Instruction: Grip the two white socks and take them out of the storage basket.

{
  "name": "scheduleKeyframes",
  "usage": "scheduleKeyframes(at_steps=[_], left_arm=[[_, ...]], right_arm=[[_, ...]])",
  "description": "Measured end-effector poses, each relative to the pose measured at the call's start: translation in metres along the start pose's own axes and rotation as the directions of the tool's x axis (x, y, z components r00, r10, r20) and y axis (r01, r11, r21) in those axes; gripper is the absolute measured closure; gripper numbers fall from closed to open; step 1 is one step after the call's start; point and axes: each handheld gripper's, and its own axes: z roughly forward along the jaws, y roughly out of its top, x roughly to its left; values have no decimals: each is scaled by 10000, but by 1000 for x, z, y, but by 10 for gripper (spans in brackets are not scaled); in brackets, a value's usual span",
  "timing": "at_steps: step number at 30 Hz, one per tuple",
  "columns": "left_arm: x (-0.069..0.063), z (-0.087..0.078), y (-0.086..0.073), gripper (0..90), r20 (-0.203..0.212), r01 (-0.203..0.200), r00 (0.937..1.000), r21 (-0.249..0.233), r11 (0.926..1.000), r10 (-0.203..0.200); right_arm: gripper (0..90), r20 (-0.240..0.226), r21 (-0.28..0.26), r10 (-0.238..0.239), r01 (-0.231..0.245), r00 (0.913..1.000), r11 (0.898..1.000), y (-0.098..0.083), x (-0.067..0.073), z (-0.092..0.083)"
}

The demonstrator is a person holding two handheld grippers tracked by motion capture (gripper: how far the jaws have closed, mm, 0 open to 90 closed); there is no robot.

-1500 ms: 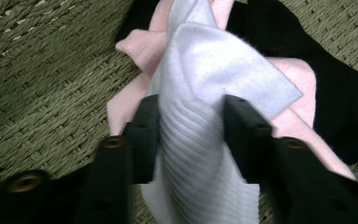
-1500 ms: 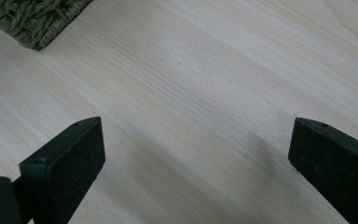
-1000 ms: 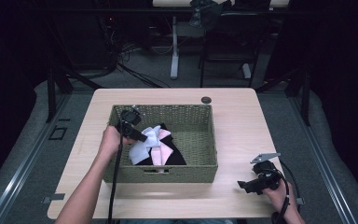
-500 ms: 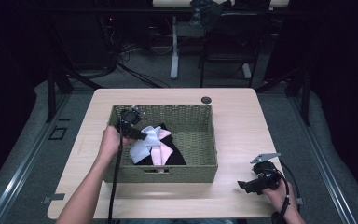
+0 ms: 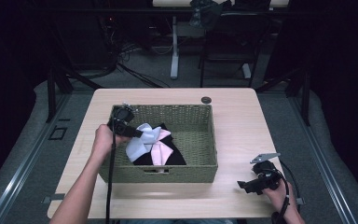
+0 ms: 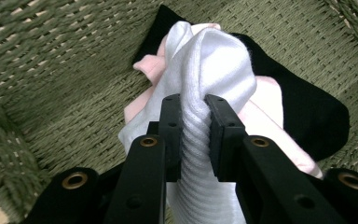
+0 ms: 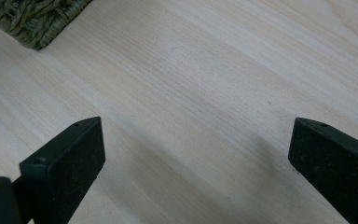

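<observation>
A green woven basket (image 5: pixel 200 140) stands in the middle of the table and holds a pile of socks: a white one (image 5: pixel 142 140), a pink one (image 5: pixel 161 150) and a black one (image 5: pixel 173 157). My left gripper (image 5: pixel 137 134) reaches in from the basket's left side. Its jaws have just been closing and are now shut on the ribbed white sock (image 6: pixel 200 116), which bulges out beyond them over the pink sock (image 6: pixel 272 105) and black sock (image 6: pixel 317 112). My right gripper (image 5: pixel 243 185) rests low over the table's front right, jaws wide apart with bare wood between them (image 7: pixel 193 154).
A small dark round disc (image 5: pixel 206 100) lies on the table behind the basket. A corner of the basket (image 7: pixel 32 21) shows at the upper left of the right gripper view. Dark floor, cables and table legs lie beyond the far edge.
The left gripper has lifted a little with the white sock pinched in it, pulling the sock up off the pile. The right gripper has stayed where it was.
</observation>
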Motion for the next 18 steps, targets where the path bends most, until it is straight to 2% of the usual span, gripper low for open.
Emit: scheduleKeyframes(at_steps=[9,11,18], left_arm=[[3,-18,6,776,31,21,10000,-129,9999,-21],[5,-24,8,776,37,35,10000,-191,9998,-34],[6,-34,12,776,39,94,9999,-337,9994,-93]], right_arm=[[31,-26,19,-20,20,10000,10000,0,0,0],[31,-105,-120,114,-116,9999,9999,0,0,1],[31,-16,13,-6,6,10000,10000,0,0,0]])
